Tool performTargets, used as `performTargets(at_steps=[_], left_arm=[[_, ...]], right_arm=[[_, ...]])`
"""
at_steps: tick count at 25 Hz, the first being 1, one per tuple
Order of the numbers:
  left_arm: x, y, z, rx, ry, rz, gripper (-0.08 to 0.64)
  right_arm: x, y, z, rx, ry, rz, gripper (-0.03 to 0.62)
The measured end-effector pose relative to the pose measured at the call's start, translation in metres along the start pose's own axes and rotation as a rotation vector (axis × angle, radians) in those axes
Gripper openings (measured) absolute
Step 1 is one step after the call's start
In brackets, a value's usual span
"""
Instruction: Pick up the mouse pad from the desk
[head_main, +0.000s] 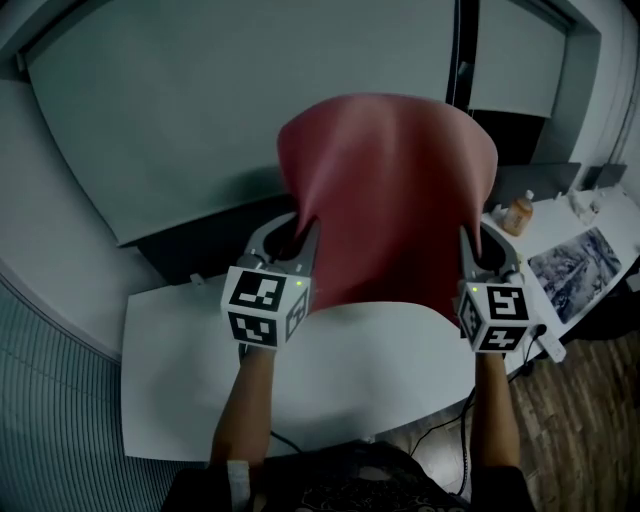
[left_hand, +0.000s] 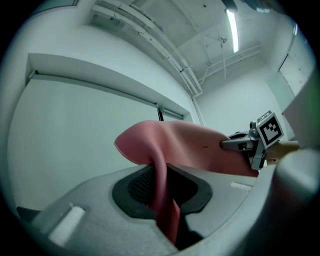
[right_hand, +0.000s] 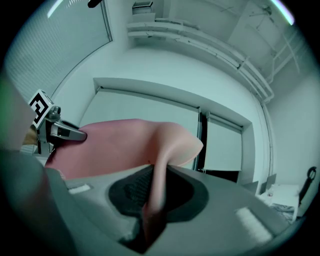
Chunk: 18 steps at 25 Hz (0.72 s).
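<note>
Forearms (head_main: 245, 410) reach up over the white desk (head_main: 180, 390). Left gripper (head_main: 302, 238) has its jaws narrowly clamped on the left edge of the red mouse pad (head_main: 390, 190) – held clear above the desk's middle – and right gripper (head_main: 470, 250) pinches its right edge. A grey wall panel (head_main: 200, 110) stands behind; an orange bottle (head_main: 518, 213) sits at the desk's right end, with wooden floor (head_main: 585, 420) beyond.

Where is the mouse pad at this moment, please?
In the head view the mouse pad hangs mid-frame above the white desk, between the left gripper and the right gripper, each clamped on one side edge.
</note>
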<state>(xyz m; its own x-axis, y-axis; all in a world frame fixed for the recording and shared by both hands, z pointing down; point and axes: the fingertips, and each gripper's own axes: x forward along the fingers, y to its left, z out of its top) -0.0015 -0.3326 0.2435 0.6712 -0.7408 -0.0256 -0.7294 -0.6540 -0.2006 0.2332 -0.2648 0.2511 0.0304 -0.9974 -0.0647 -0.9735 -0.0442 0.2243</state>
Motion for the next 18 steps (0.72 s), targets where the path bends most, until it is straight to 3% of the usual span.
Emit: performTargets(at_steps=[18], left_arm=[[0.037,-0.076,0.005,-0.013,-0.023,-0.171,0.063]], right_arm=[[-0.06,-0.065,-0.016,-0.006,0.052,-0.181,0.06]])
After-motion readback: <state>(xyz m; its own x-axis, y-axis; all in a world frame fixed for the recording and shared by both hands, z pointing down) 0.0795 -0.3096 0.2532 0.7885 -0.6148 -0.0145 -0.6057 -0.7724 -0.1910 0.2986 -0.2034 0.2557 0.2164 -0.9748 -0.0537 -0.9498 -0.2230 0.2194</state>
